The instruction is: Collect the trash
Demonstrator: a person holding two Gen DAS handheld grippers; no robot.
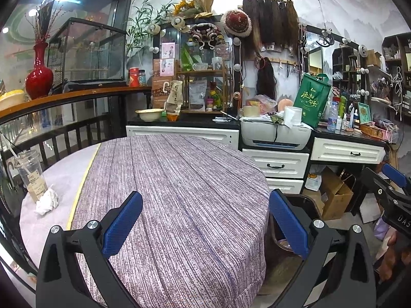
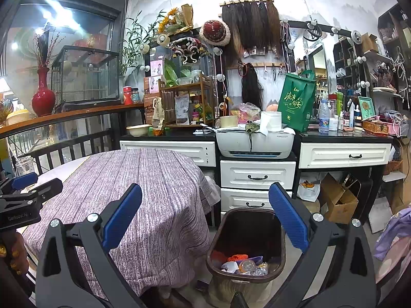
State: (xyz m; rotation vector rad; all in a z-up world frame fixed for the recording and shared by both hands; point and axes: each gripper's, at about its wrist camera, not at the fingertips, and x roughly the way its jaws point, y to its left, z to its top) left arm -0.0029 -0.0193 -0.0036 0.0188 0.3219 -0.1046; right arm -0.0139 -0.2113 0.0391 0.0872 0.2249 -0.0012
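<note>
You hold 2 grippers, both with blue-padded fingers spread wide and nothing between them. Your left gripper [image 1: 205,225] hangs over the round table [image 1: 179,179], which wears a purple striped cloth and serves as the landmark here. Your right gripper [image 2: 205,220] hangs past the table's right edge, above the trash bin [image 2: 246,246].

On the table's far left edge you have 2 pieces of trash: 1 clear plastic cup [image 1: 30,174] with a straw, standing upright, and 1 crumpled white tissue [image 1: 47,201] lying at the cup's base, touching it or just beside it.

The 1 brown bin stands on the floor just right of the table, its mouth open. Inside it you can see a small heap of mixed rubbish, including something orange and clear plastic pieces; the exact count cannot be told.

Behind the table runs a black-topped counter with 3 visible white drawers [image 2: 257,174]. On that counter, behind and right of the table, sit 1 white printer [image 2: 254,143], 1 green bag [image 2: 298,102] and 1 water bottle [image 2: 323,115]. On the ledge left of the table stands 1 red vase [image 1: 39,74].
</note>
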